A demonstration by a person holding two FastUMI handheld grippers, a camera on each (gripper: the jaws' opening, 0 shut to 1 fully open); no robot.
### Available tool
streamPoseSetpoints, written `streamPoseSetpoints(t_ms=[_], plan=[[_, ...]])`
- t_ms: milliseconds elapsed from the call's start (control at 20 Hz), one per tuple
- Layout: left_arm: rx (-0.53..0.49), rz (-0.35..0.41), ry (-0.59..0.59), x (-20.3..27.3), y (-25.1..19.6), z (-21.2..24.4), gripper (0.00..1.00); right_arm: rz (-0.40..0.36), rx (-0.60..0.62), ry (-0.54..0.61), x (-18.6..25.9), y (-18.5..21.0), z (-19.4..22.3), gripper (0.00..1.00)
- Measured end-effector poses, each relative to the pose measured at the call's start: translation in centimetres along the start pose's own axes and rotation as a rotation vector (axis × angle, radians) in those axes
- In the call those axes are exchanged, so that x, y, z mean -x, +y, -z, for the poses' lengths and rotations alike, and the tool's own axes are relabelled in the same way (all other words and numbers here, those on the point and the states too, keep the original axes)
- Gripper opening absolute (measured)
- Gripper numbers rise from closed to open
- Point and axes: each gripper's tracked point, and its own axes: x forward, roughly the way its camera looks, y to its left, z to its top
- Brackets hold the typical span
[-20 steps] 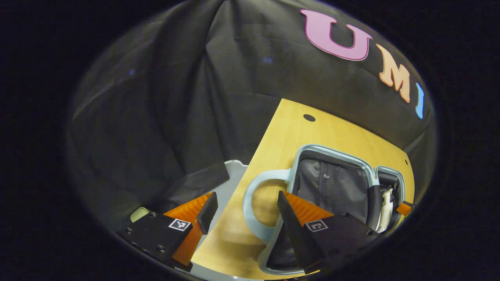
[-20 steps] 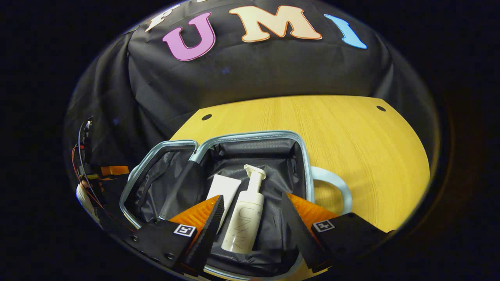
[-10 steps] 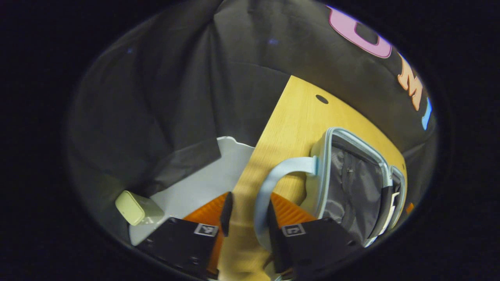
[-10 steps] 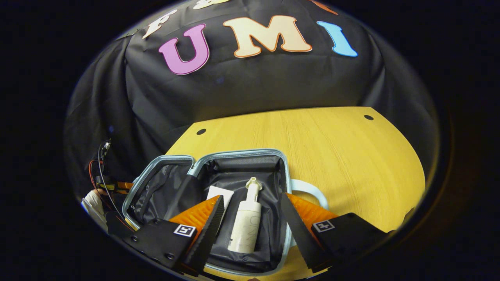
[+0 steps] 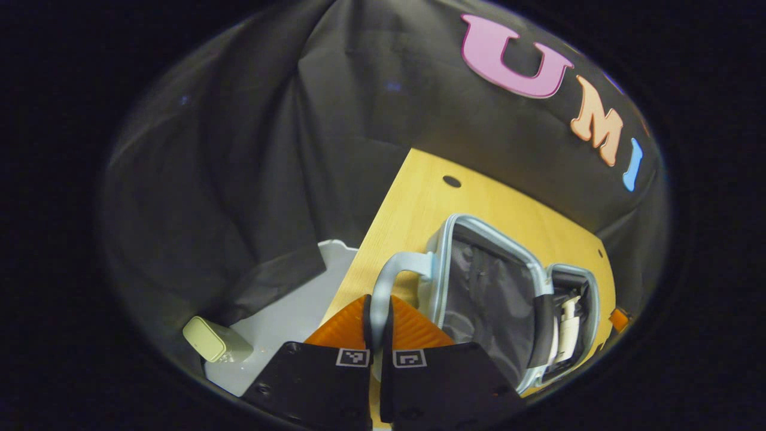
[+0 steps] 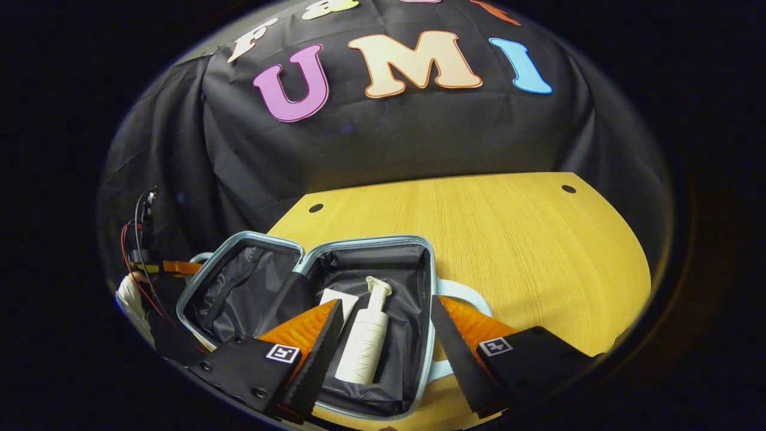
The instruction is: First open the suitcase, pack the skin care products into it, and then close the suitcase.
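- Left gripper view: the left gripper (image 5: 377,317) is closed down on the pale blue handle (image 5: 383,281) of the suitcase (image 5: 479,293), a finger pressing each side of the thin loop, which arches up and away from the fingertips.
- Ahead and to the right of this gripper the lid half of the suitcase is tilted up off the wooden table (image 5: 431,197), its grey lining facing right.
- Beyond the lid, farther right, the other half holds a white pump bottle (image 5: 567,326).
- Low on the left, off the table's edge, a small pale green box (image 5: 206,339) sits on a light grey surface (image 5: 287,311).
- Right gripper view: the right gripper (image 6: 386,353) hangs above the open suitcase (image 6: 365,251) with its fingers spread wide and nothing between them.
- The pump bottle (image 6: 362,347) lies in the dark-lined compartment directly between and ahead of the fingers, nozzle pointing away.
- A white tube (image 6: 337,297) lies just left of the bottle, partly behind the left finger (image 6: 317,353).
- The raised lid half (image 6: 239,281) is to the left, and the second handle (image 6: 467,293) pokes out by the right finger.
- At far left, a hand (image 6: 128,293) and some cables are at the lid's outer edge.
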Motion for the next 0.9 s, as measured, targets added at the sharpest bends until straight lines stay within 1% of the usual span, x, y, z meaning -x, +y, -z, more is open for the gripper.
streamPoseSetpoints(t_ms=[100, 200, 450, 650, 800, 900], plan=[[-0.015, 0.025, -0.048, 2.4, -2.5, -2.1, 0.00, -0.018, 0.011, -0.011, 0.6, -0.9, -0.4, 0.93], [-0.041, 0.030, -0.072, 4.3, -4.5, -3.2, 0.00, -0.037, 0.008, -0.021, 1.2, -1.2, -0.7, 0.93], [-0.134, 0.030, -0.123, 8.0, -9.7, -4.6, 0.00, -0.068, -0.008, -0.063, 2.9, -3.0, -2.3, 0.92], [-0.179, 0.047, -0.166, 10.5, -14.2, -5.4, 0.00, -0.070, -0.007, -0.097, 4.8, -5.2, -3.2, 0.92], [-0.192, 0.085, -0.190, 11.8, -18.1, -5.8, 0.00, -0.068, -0.008, -0.108, 6.1, -7.1, -3.5, 0.93], [-0.205, 0.132, -0.213, 12.8, -21.4, -6.1, 0.00, -0.064, -0.009, -0.119, 6.8, -8.3, -3.8, 0.93]])
